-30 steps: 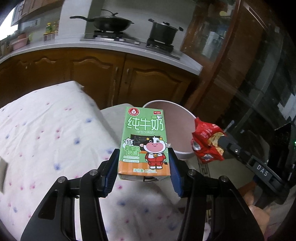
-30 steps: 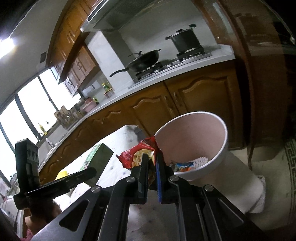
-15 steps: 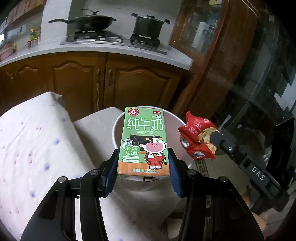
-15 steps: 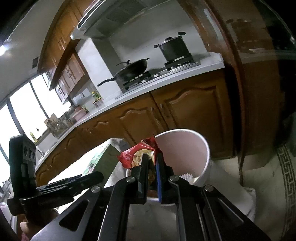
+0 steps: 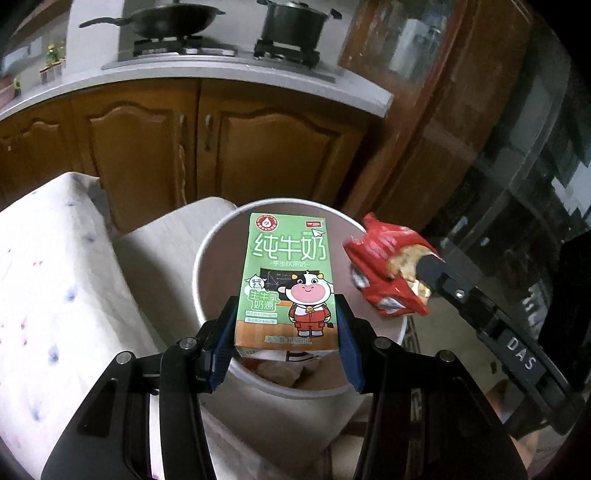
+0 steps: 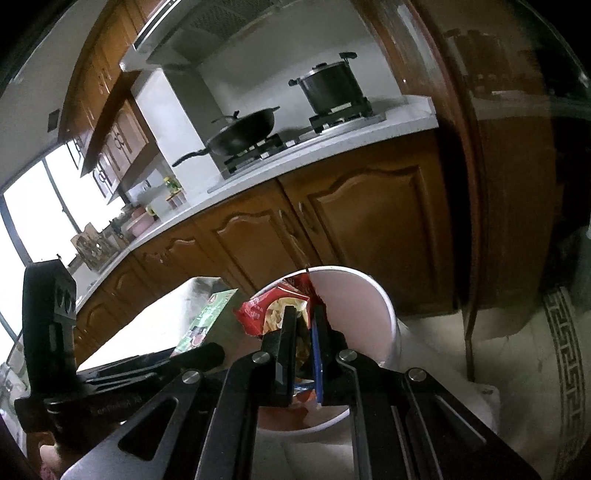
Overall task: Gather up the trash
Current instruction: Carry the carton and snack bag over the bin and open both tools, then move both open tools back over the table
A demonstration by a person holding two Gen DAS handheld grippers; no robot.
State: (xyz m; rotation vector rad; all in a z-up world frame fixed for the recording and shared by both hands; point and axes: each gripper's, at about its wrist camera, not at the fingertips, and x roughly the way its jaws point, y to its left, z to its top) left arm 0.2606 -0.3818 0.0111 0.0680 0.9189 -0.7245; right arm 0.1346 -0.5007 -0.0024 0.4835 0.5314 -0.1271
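Note:
My left gripper [image 5: 286, 325] is shut on a green milk carton [image 5: 288, 280] with a cartoon cow, held above the open mouth of a white trash bin [image 5: 207, 251]. My right gripper [image 6: 304, 325] is shut on a crumpled red snack wrapper [image 6: 273, 310], held over the bin's rim [image 6: 384, 299]. The wrapper [image 5: 388, 273] also shows in the left wrist view at the bin's right edge. The carton [image 6: 207, 321] shows edge-on in the right wrist view. Some trash lies at the bin's bottom.
A table with a white dotted cloth [image 5: 55, 280] lies left of the bin. Wooden kitchen cabinets [image 5: 258, 144] stand behind, with a wok [image 5: 166, 22] and a pot [image 5: 295, 22] on the stove. A dark wooden frame [image 6: 476, 184] stands to the right.
Both grippers have moved from over the table toward the bin. The carton now hangs over the bin's mouth and the wrapper over its rim. Both stay shut on their items.

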